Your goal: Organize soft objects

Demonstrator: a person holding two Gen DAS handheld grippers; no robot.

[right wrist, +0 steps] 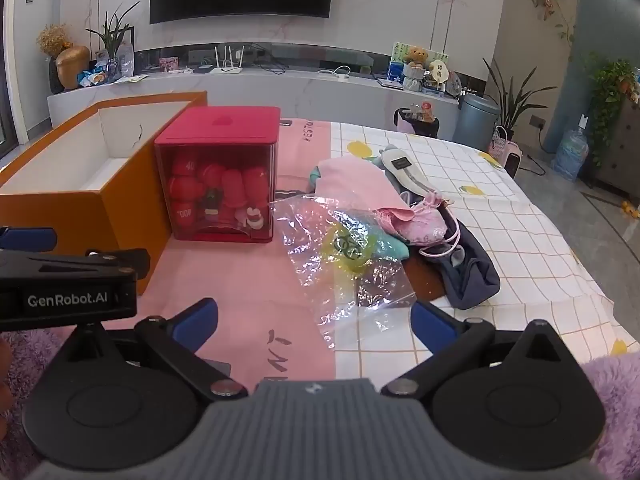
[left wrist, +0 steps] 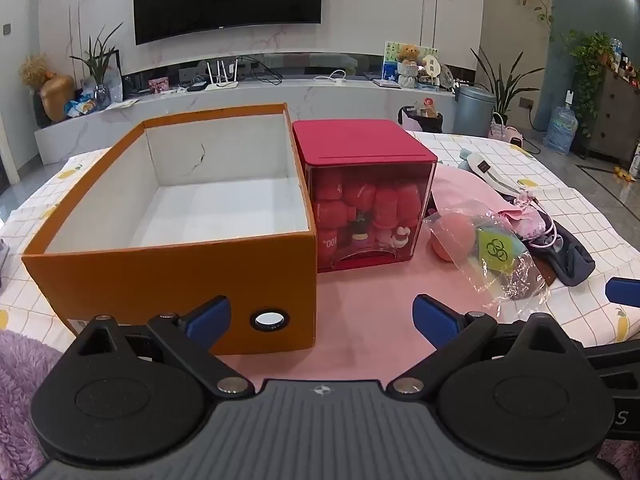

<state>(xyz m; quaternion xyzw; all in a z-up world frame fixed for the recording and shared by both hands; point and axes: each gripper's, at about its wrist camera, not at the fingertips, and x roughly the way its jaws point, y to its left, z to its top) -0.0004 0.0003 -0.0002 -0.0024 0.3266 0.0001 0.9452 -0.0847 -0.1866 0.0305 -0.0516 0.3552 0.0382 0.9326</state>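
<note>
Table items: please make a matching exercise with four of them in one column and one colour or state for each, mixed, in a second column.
1. cardboard box
2. cube container
3. plastic bag
4. left gripper

a. red lid
b. open, holding nothing
c. orange outside, nothing visible inside
d. transparent and crinkled

Pairs: 1-c, 2-a, 3-d, 4-b

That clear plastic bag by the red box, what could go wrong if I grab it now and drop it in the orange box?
1. The clear plastic bag is crinkly and loose; the open right gripper may pinch only film, so the pink ball could slide out.
2. It overlaps the pile of soft pouches, so lifting might drag them.
3. The red box stands between it and the orange box; a low carry could knock it.
</note>
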